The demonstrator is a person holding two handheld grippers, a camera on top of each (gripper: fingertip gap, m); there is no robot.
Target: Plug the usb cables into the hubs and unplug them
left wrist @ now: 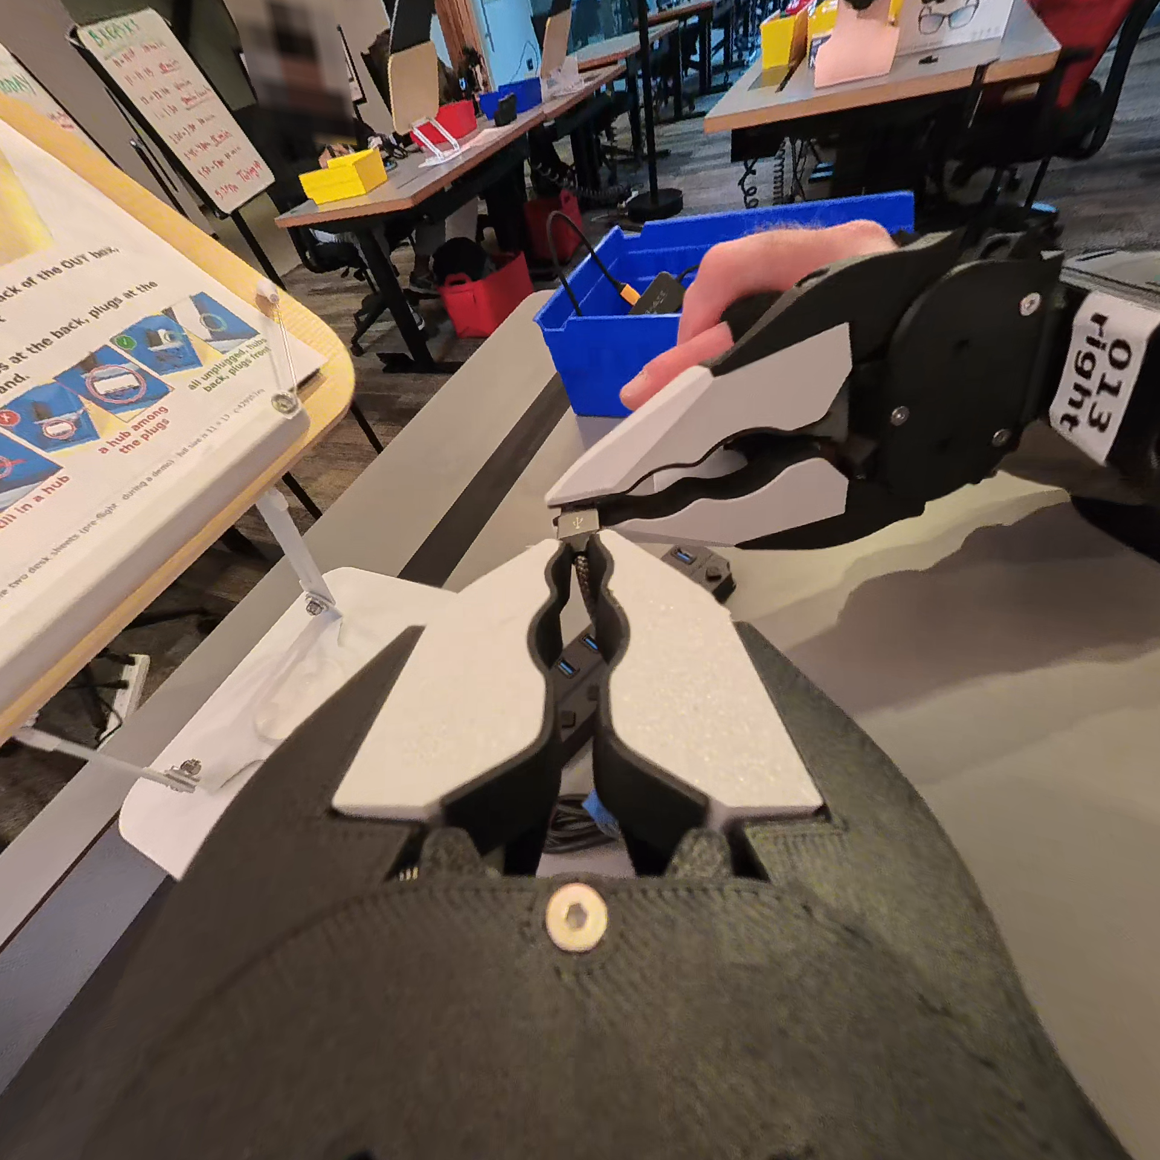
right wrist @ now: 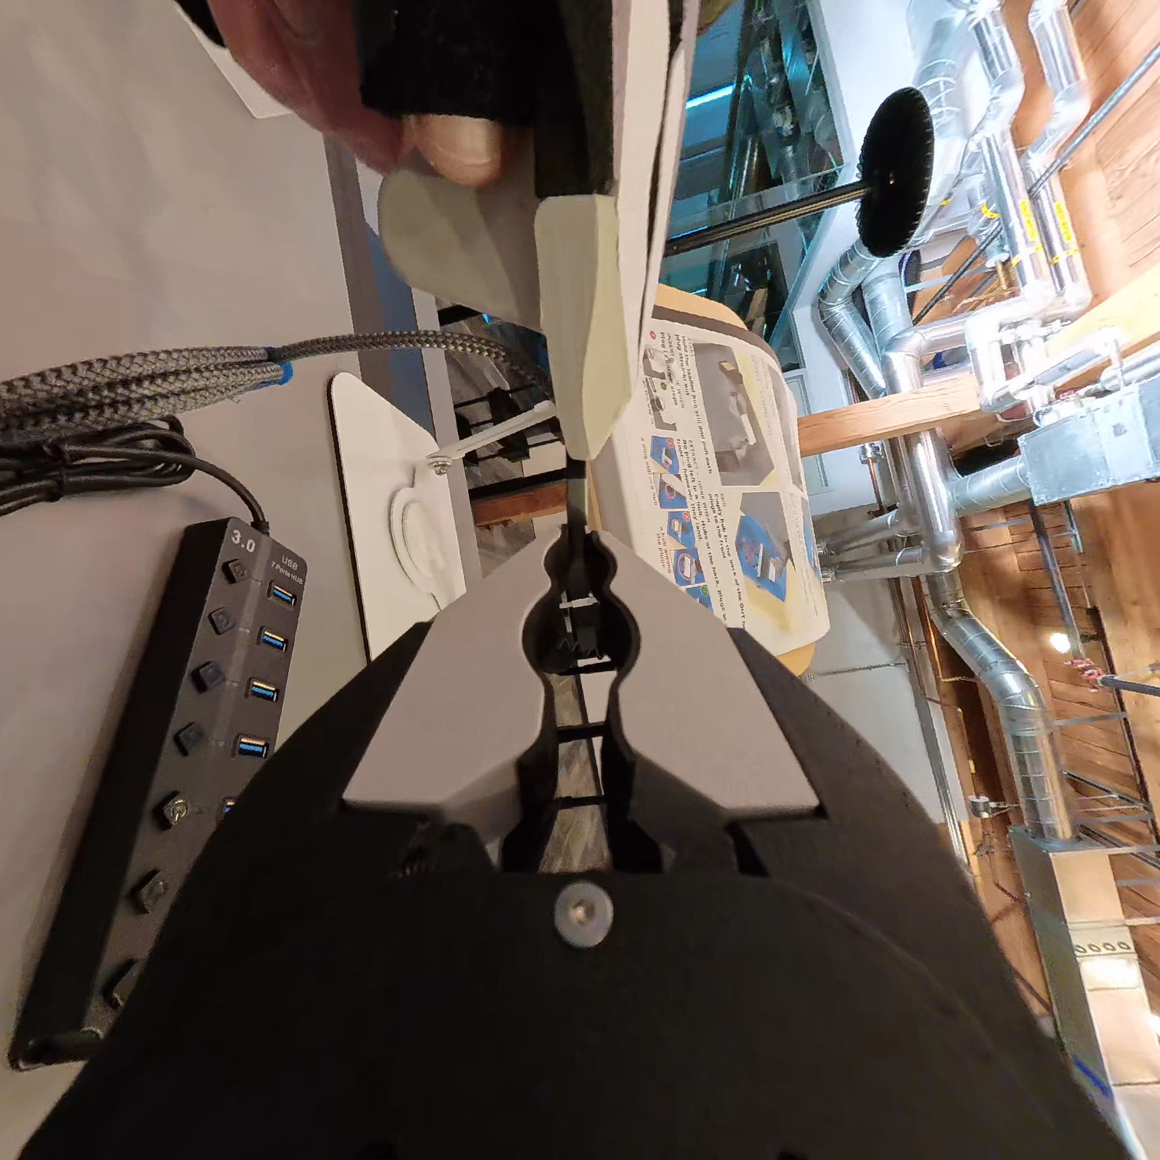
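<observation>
A USB plug (left wrist: 578,523) on a grey braided cable (left wrist: 587,584) is held in the air between both grippers. My left gripper (left wrist: 579,545) is shut on the cable just behind the plug. My right gripper (left wrist: 580,518) comes in from the right and is shut on the plug's metal end. In the right wrist view the plug (right wrist: 577,499) sits between my right gripper (right wrist: 577,537) and the left gripper (right wrist: 587,449). A black multi-port hub (right wrist: 232,690) with blue ports lies on the grey table below; it also shows between the left fingers (left wrist: 574,665). Its visible ports are empty.
A bundle of braided cables (right wrist: 125,376) and a thin black hub cable (right wrist: 125,452) lie on the table. A blue bin (left wrist: 602,358) at the table's far edge holds another hub. An instruction board (left wrist: 125,376) on a white base plate (left wrist: 282,690) stands at the left. Both grippers' tips are close together, under 4 cm apart.
</observation>
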